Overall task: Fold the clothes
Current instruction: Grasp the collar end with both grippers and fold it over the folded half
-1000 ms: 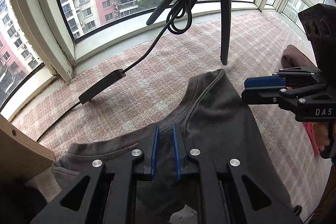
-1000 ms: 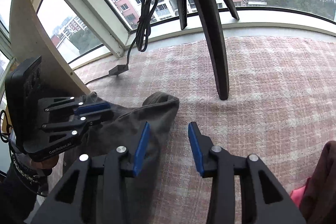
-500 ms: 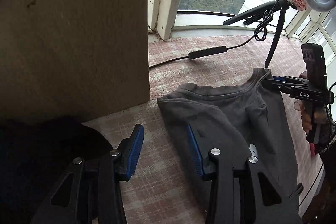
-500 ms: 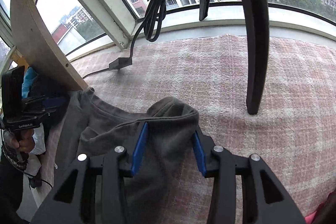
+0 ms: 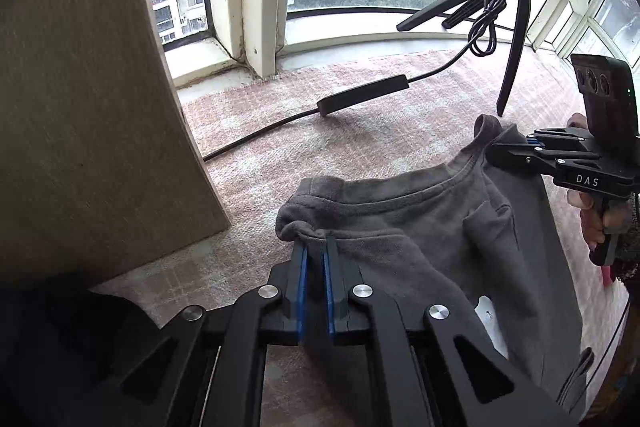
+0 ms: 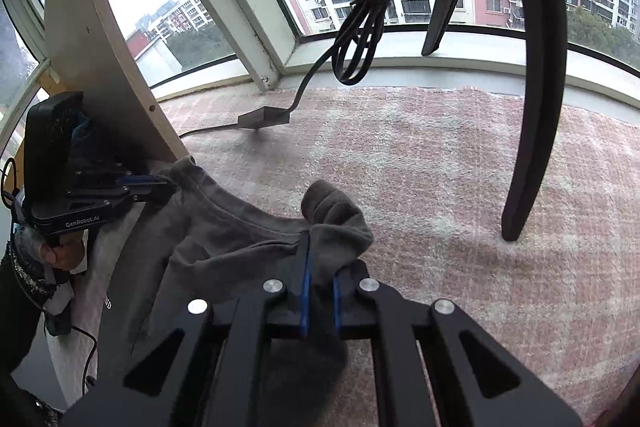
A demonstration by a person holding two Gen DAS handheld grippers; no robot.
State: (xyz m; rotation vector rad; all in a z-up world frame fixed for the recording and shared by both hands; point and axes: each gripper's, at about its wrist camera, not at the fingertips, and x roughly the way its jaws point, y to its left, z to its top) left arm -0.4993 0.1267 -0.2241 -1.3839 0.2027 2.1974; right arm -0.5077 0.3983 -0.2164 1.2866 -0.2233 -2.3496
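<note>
Now that both pairs of tongs have snapped down from the spread they showed half a second ago, each pinches a shoulder of the grey sweatshirt (image 5: pixel 432 227). The left gripper (image 5: pixel 314 259) has its blue pads pressed together on the bunched corner at the garment's left end, and the right gripper (image 6: pixel 320 267) clamps the folded lump of cloth at the right end. The collar edge sags between them, and the body trails back toward the person over the pink checked blanket (image 5: pixel 360 131).

By my reading, the grasp step is finished and the garment is ready to be lifted, shaken flat or carried over into a fold.

Half a second ago the left tongs stood open over bare blanket, just left of the cloth; they have since come right onto it. The right tongs then only straddled the lump. Far off, the tripod (image 6: pixel 532 107) and cable box (image 5: pixel 362 99) sit unmoved.
</note>
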